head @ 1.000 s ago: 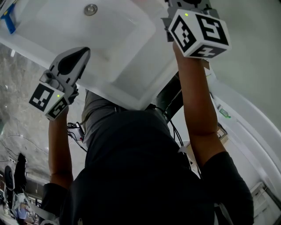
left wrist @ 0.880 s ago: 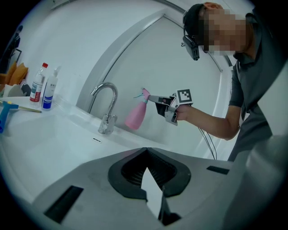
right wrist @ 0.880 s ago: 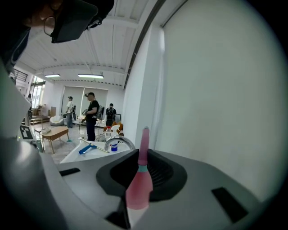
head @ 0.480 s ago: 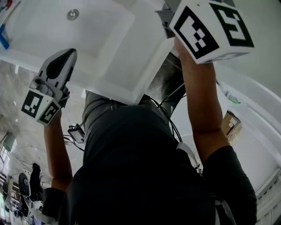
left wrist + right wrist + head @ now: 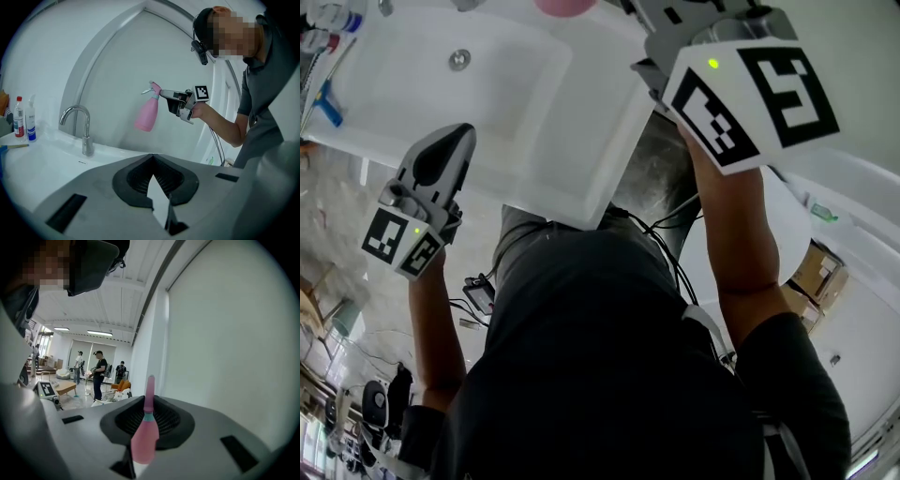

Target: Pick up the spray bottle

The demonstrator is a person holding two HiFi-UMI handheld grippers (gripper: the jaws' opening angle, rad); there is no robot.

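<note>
Holding the pink spray bottle (image 5: 147, 114) up in the air by the white wall, the right gripper (image 5: 165, 95) is clamped on it near the head. The body hangs down a bit tilted, well clear of the white sink (image 5: 534, 141), so I'd say the pickup is basically done. The left gripper (image 5: 461, 136) is pinched closed on nothing, parked over the sink's front edge, probably just staying out of the way. A faucet (image 5: 84, 129) and a couple of small bottles (image 5: 24, 123) sit on the ledge. Behind is an open hall with people (image 5: 98, 373).
</note>
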